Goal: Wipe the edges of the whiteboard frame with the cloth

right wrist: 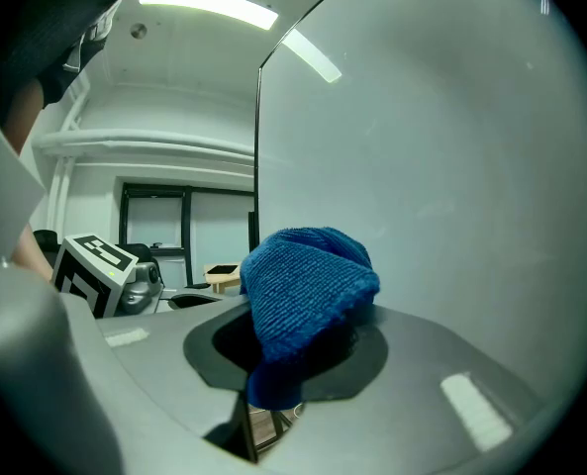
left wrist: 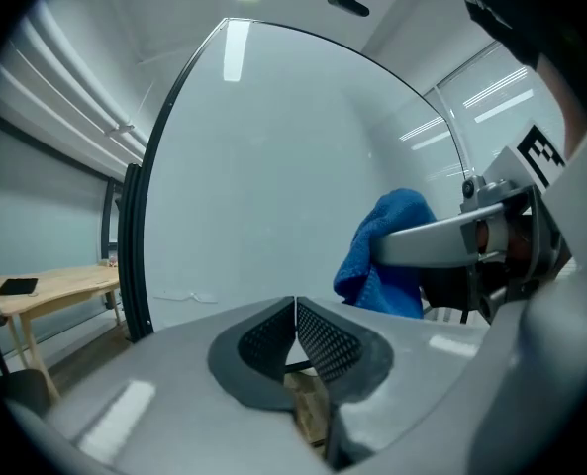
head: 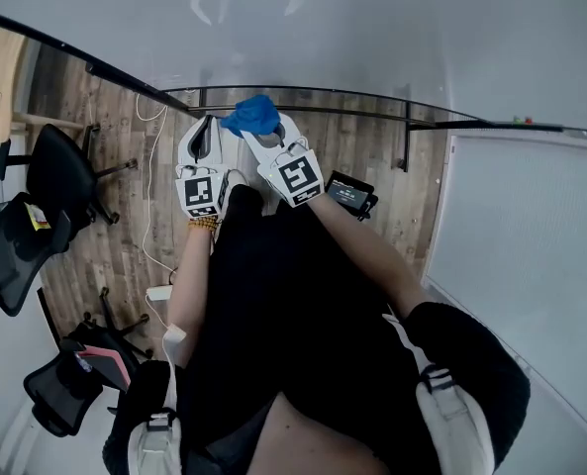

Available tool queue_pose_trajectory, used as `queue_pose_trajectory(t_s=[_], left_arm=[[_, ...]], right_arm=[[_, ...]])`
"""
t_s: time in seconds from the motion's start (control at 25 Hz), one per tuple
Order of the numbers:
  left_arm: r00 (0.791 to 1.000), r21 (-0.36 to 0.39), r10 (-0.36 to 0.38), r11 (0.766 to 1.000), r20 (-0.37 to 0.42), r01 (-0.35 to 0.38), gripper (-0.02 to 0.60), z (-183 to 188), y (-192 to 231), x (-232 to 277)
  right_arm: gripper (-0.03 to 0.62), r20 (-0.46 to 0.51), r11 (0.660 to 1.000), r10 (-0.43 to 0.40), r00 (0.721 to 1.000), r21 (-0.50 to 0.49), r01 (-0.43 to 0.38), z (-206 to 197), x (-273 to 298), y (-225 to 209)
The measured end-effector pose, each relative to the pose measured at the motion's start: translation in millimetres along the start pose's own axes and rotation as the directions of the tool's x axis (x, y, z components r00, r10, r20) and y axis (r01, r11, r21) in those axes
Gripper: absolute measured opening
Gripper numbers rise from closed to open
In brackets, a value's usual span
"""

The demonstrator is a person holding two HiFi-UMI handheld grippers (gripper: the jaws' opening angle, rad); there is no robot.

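The whiteboard (head: 303, 28) fills the top of the head view, its black frame (head: 303, 92) running along the lower edge just beyond both grippers. My right gripper (head: 260, 132) is shut on a bunched blue cloth (head: 252, 116), which sits against the board near that frame edge. In the right gripper view the cloth (right wrist: 308, 285) bulges out between the jaws of the right gripper (right wrist: 293, 339), with the board's frame (right wrist: 257, 166) to the left. My left gripper (head: 206, 127) hangs beside it, shut and holding nothing. Its jaws meet in the left gripper view (left wrist: 295, 310), where the cloth (left wrist: 387, 255) shows at the right.
Black office chairs (head: 60, 171) stand on the wooden floor at the left. A white cable and power strip (head: 157, 292) lie below the grippers, and a black device (head: 350, 196) to the right. A wooden table (left wrist: 55, 285) stands beyond the board's left frame (left wrist: 135, 245).
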State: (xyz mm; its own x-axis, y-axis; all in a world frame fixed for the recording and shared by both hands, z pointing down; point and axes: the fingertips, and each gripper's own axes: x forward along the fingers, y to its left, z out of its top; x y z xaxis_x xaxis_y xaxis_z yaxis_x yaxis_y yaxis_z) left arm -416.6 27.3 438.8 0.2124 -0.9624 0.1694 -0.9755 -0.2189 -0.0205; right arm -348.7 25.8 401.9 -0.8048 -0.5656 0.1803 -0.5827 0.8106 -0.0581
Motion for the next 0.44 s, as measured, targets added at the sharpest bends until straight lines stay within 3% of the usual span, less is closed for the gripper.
queue_pose_trajectory(t_s=[0.44], left_arm=[[1.0,0.02,-0.025,0.999,-0.016,0.026,0.005,7,-47,7]], right_arm=[[0.097,0.041,1.0,-0.003,0.999,0.008,0.003,8,-28,-20]])
